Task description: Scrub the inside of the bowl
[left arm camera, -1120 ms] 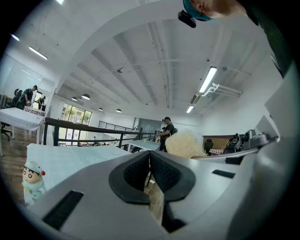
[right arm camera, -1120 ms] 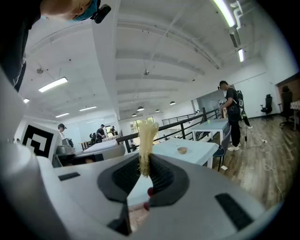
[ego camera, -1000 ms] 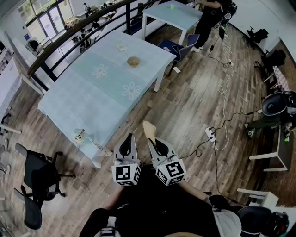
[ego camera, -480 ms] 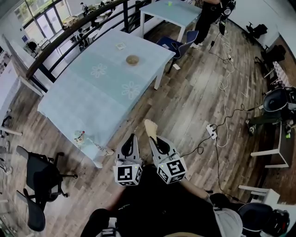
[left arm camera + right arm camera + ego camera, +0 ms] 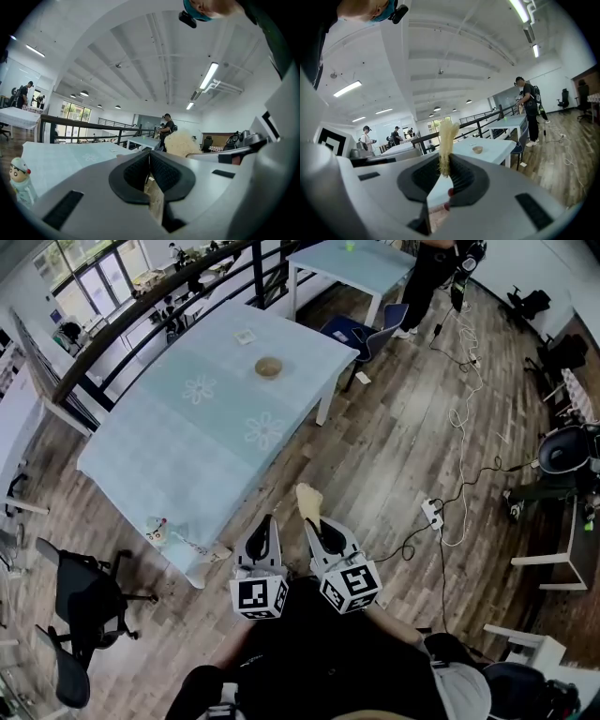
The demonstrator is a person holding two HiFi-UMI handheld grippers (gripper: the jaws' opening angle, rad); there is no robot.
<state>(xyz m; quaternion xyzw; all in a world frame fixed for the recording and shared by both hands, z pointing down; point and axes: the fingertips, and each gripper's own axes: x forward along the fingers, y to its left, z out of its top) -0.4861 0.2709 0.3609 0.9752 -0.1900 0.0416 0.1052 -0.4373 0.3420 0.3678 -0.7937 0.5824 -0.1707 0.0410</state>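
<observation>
left gripper (image 5: 263, 520) (image 5: 149, 164): jaws are sitting shut, pad against pad, pinching nothing; it is hovering over the wood floor (image 5: 394, 456), off the table's near long edge.
right gripper (image 5: 315, 519) (image 5: 445, 173): jaws are clamping on the scrub pad, narrow gap; it is riding just beside the left gripper, same side of the table.
scrub pad (image 5: 307, 500) (image 5: 447, 140) (image 5: 180, 143): pale yellow, fibrous; its lower end is sitting between the right jaws and the rest is sticking out past the jaw tips, pointing toward the table.
bowl (image 5: 268, 367) (image 5: 477, 150): small, brownish, sitting upright on the table toward its far end, near the long edge on the grippers' side. It is lying well apart from both grippers, with nothing touching it. In the right gripper view it is showing beyond the jaws and right of the pad, not between them.
table (image 5: 169, 446) (image 5: 492, 144) (image 5: 51, 159): long, wearing a pale blue cloth with flower prints, carrying the bowl.
cartoon-head figurine (image 5: 157, 532) (image 5: 18, 180): standing at the table's near corner, well apart from the bowl.
office chair (image 5: 80, 601): black, sitting off the table's near end.
power strip (image 5: 432, 513): white, lying on the floor, well clear of the table on the grippers' side.
second table (image 5: 352, 263): standing beyond the table's far end.
person (image 5: 431, 273) (image 5: 529, 110): standing at the second table.
</observation>
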